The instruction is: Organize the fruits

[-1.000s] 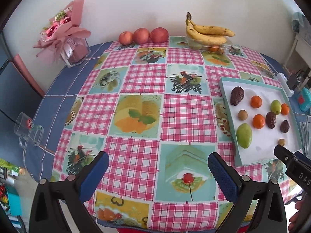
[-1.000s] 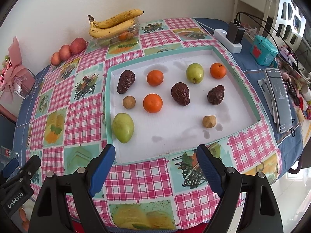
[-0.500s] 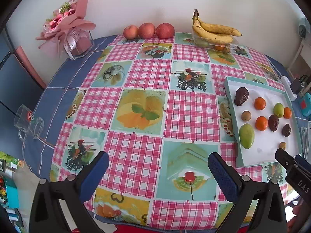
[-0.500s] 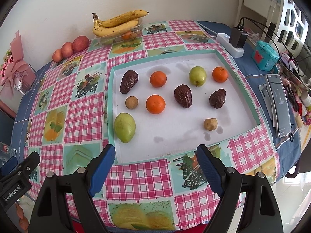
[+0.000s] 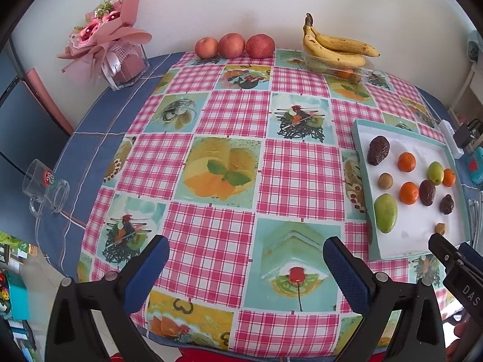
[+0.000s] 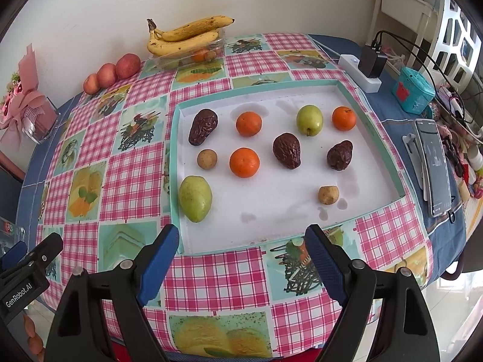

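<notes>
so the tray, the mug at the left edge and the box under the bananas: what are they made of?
Tray: looks like foam or card, matte white floor, teal rim.
Mug: clear glass, see-through with a handle, lying on its side.
Box: thin clear plastic, glossy, with fruit visible through it.

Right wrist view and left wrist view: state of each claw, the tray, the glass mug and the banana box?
Left claw: open, empty.
Right claw: open, empty.
Tray: uncovered, fruits lying apart inside.
Glass mug: tipped on its side, looks empty.
Clear box: bananas resting on top.
</notes>
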`<state>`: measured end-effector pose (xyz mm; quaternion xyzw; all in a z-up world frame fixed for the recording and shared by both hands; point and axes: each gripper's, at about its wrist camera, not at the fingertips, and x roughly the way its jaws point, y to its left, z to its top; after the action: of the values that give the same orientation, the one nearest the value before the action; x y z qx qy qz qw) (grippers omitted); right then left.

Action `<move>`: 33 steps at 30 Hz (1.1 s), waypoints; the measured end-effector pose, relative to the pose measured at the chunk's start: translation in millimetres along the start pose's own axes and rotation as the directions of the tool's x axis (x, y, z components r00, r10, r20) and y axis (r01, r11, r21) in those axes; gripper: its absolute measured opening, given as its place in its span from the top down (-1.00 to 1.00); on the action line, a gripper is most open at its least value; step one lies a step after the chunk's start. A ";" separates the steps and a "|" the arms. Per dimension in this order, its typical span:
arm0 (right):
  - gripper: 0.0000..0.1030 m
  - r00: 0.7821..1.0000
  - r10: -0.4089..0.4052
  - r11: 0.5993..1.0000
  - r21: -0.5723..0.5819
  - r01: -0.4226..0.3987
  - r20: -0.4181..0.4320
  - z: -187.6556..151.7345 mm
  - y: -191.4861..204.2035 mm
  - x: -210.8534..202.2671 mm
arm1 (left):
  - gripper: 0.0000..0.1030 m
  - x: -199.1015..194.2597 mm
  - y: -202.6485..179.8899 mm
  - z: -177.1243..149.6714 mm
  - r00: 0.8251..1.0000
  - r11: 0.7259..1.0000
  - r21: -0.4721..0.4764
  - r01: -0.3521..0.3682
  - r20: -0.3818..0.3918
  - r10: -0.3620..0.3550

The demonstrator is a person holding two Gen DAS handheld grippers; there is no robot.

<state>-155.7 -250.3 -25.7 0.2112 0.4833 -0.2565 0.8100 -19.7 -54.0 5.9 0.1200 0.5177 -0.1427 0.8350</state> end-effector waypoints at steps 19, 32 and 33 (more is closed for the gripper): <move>-0.67 1.000 -0.002 1.000 -0.007 0.002 0.000 -0.2 2.0 -0.2 | -1.00 -0.3 2.2 1.3 1.000 1.000 -0.017 -0.005 -0.006 0.004; -0.67 1.000 -0.004 1.000 -0.006 0.004 -0.001 -0.6 2.8 0.1 | -1.00 0.0 3.0 0.8 1.000 1.000 -0.027 -0.013 -0.009 0.013; -0.67 1.000 -0.004 1.000 -0.006 0.004 -0.001 -0.5 2.9 0.1 | -1.00 0.0 3.3 0.8 1.000 0.999 -0.030 -0.014 -0.010 0.014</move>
<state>-154.2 -247.8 -25.8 0.2080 0.4846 -0.2567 0.8099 -17.8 -51.2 6.4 0.1119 0.5230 -0.1287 0.8351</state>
